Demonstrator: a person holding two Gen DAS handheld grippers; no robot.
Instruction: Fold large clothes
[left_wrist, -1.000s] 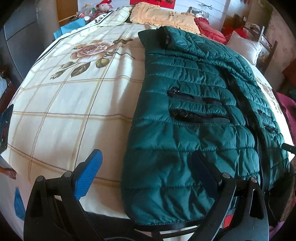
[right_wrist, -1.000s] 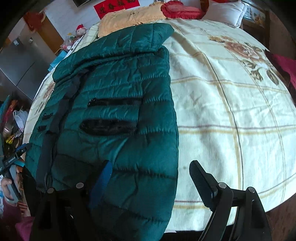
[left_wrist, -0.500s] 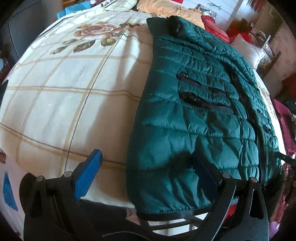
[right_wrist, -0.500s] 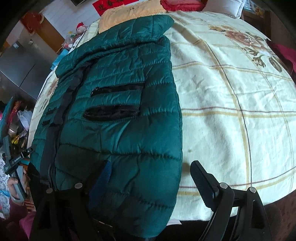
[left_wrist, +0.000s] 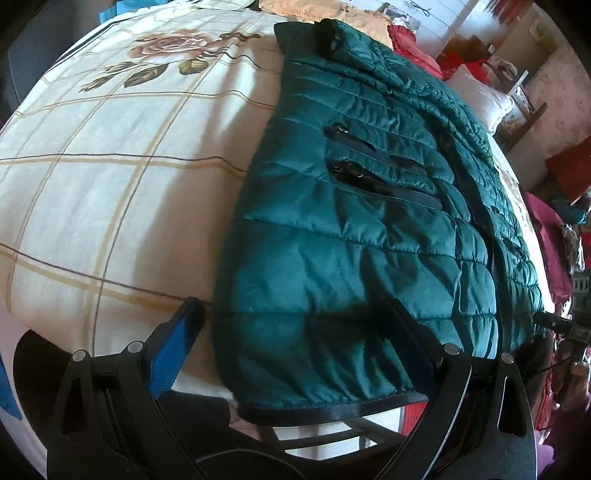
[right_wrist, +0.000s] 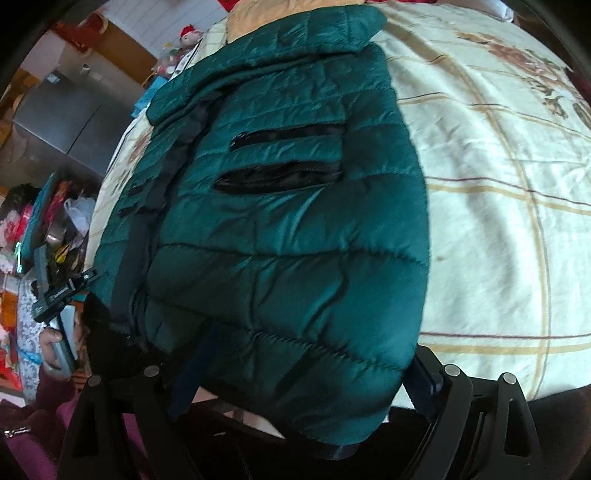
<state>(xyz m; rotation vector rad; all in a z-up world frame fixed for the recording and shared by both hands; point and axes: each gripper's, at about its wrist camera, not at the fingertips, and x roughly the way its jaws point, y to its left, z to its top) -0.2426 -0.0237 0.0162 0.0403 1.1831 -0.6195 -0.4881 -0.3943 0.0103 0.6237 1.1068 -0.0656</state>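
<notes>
A dark green quilted jacket lies lengthwise on a cream bedspread, collar at the far end, hem hanging over the near bed edge. It also shows in the right wrist view. My left gripper is open, its jaws wide on either side of the jacket's left hem corner, not closed on it. My right gripper is open, its jaws straddling the jacket's right hem corner, which droops between them. Two black zip pockets face up.
The bedspread carries rose prints and a grid pattern. An orange cloth, red fabric and a white pillow lie at the head end. A grey cabinet and clutter stand left of the bed.
Both grippers have moved forward and down to the near hem. The jacket's hem corners now lie between the open jaws. The jacket itself has not shifted.
</notes>
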